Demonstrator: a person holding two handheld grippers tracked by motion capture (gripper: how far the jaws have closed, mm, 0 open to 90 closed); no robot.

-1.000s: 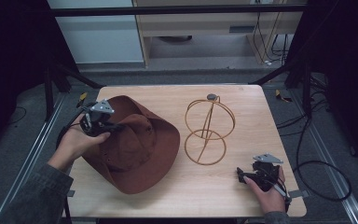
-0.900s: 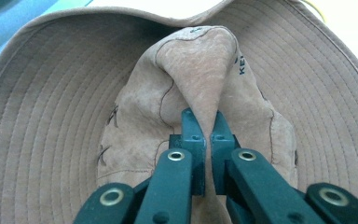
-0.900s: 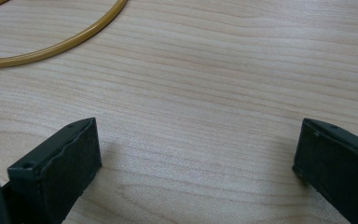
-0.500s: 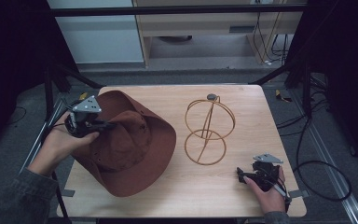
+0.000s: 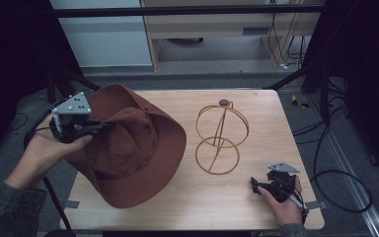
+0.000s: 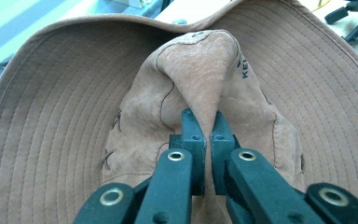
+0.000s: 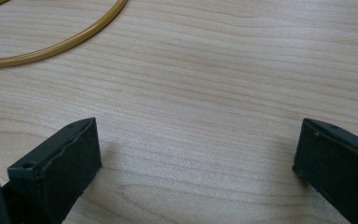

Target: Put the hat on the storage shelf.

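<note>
Our left gripper [image 6: 207,140] pinches a fold of the brown hat [image 5: 128,148], tilted up at the tabletop's [image 5: 256,207] left edge. The soft fold may slip free. Our right gripper [image 7: 196,163] rests spread near the wire stand [image 5: 221,138].

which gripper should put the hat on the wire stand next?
Left, probably. The left gripper is shut on a fold of the hat crown, lifting it. The right gripper is open over bare table near the wire stand.

High view dim, surroundings near black; gripper views brighter, sharp, jaw shadows soft, perhaps overhead light.
</note>
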